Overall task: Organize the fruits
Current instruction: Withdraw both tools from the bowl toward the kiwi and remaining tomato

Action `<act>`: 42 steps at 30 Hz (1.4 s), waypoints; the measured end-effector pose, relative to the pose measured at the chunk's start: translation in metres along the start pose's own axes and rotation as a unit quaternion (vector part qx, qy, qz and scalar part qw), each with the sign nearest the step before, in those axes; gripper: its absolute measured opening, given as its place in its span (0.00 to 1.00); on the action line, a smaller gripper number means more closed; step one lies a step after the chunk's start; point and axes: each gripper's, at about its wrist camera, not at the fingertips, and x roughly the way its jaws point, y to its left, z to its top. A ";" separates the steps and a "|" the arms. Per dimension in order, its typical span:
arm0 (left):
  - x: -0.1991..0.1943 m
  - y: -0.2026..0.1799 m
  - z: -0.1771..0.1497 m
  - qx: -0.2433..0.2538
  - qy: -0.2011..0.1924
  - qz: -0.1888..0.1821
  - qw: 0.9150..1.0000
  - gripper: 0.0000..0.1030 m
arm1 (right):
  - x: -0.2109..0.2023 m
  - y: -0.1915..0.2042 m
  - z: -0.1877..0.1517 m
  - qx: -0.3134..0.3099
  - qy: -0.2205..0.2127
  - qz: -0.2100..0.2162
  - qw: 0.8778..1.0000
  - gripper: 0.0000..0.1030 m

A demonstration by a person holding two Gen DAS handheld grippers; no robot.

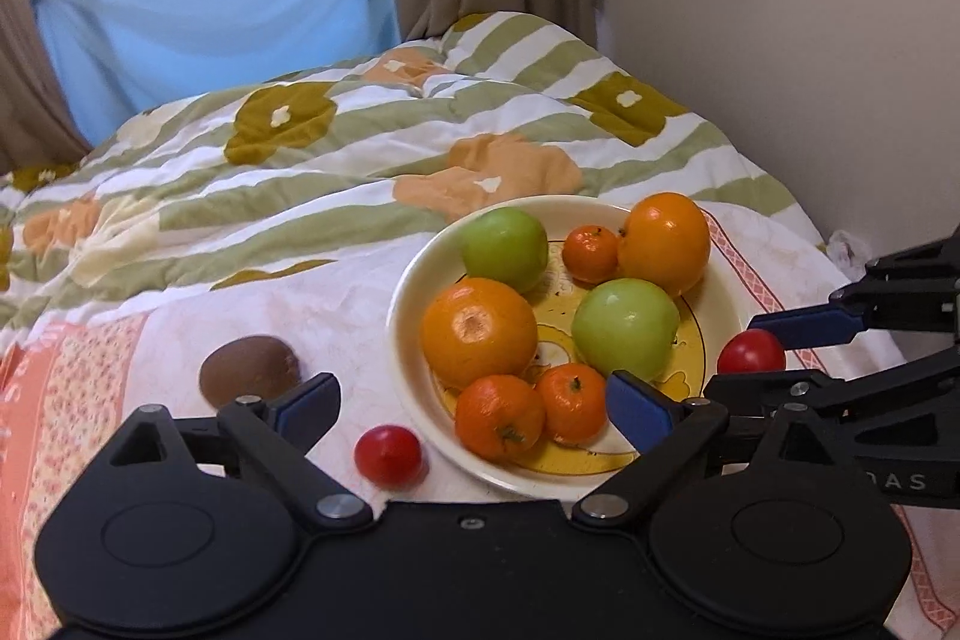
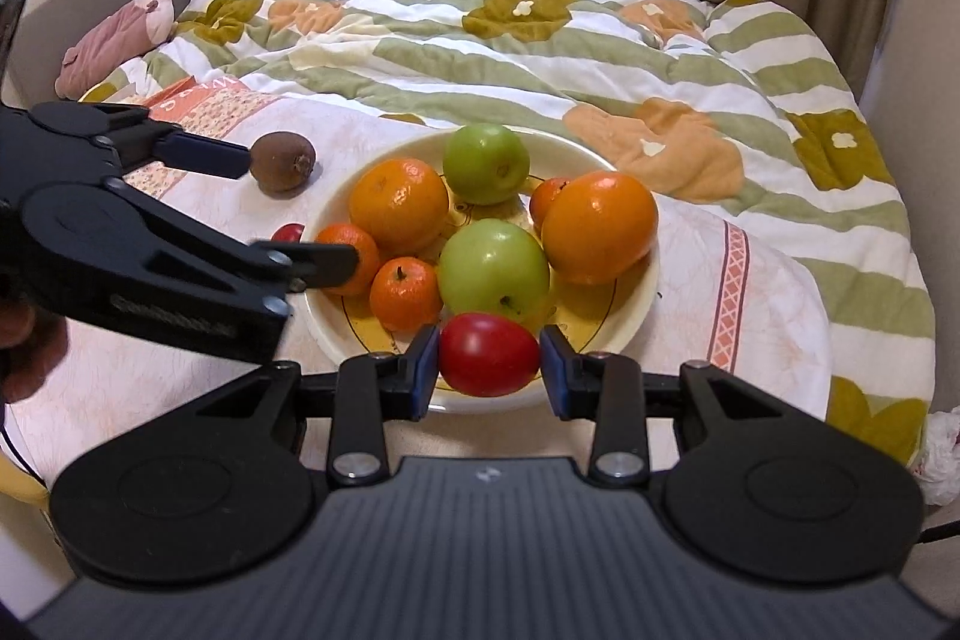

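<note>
A cream bowl [image 1: 408, 292] [image 2: 636, 304] on the bed holds two green apples [image 1: 624, 328], two large oranges [image 1: 477, 331] and several small mandarins [image 1: 498, 418]. My right gripper [image 2: 489, 364] has its pads on both sides of a red tomato [image 2: 487, 353] at the bowl's near rim, also in the left wrist view [image 1: 750, 351]. My left gripper [image 1: 471, 403] is open and empty, just left of the bowl. A second red tomato [image 1: 387, 454] [image 2: 288, 232] and a brown kiwi [image 1: 249, 370] [image 2: 282, 163] lie on the cloth left of the bowl.
The bowl sits on a white and pink cloth [image 2: 744, 292] over a striped floral quilt [image 1: 336, 172]. A pink plush toy [image 2: 114, 40] lies at the far left. A wall [image 1: 780, 40] stands close on the right; curtains and a window are behind.
</note>
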 end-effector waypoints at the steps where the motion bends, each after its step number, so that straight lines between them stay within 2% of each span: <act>1: -0.003 0.002 -0.001 -0.005 0.000 0.001 1.000 0.95 | 0.000 0.001 0.000 0.000 0.000 0.001 1.000 0.49; 14: -0.013 0.037 -0.014 -0.051 0.014 0.029 0.998 0.95 | 0.025 0.014 0.002 0.007 0.007 0.021 1.000 0.49; 20: -0.014 0.041 -0.016 -0.061 0.015 0.035 0.997 0.95 | 0.029 0.016 0.004 0.007 0.009 0.011 1.000 0.51; 21: -0.013 0.042 -0.016 -0.065 0.017 0.035 0.997 0.95 | 0.030 0.016 0.004 0.008 0.008 0.006 1.000 0.54; 22: -0.013 0.043 -0.016 -0.069 0.018 0.035 0.997 0.95 | 0.031 0.017 0.003 0.008 0.007 0.004 1.000 0.63; 23: -0.013 0.045 -0.016 -0.072 0.020 0.037 0.997 0.95 | 0.031 0.017 0.003 0.008 0.005 0.003 1.000 0.80; 25: -0.013 0.047 -0.015 -0.077 0.026 0.042 0.996 0.96 | 0.028 0.019 0.002 0.005 0.002 -0.003 1.000 1.00; 29: -0.015 0.044 -0.015 -0.064 0.040 0.065 0.995 0.97 | 0.021 0.020 -0.001 0.001 -0.012 0.002 1.000 1.00; 34: -0.029 0.037 -0.014 -0.042 0.027 0.076 0.996 0.98 | 0.011 0.018 -0.002 0.007 -0.022 -0.013 1.000 1.00; 42: -0.048 0.038 -0.008 -0.036 0.010 0.088 0.995 0.98 | -0.007 0.021 0.001 0.003 -0.034 -0.010 0.999 1.00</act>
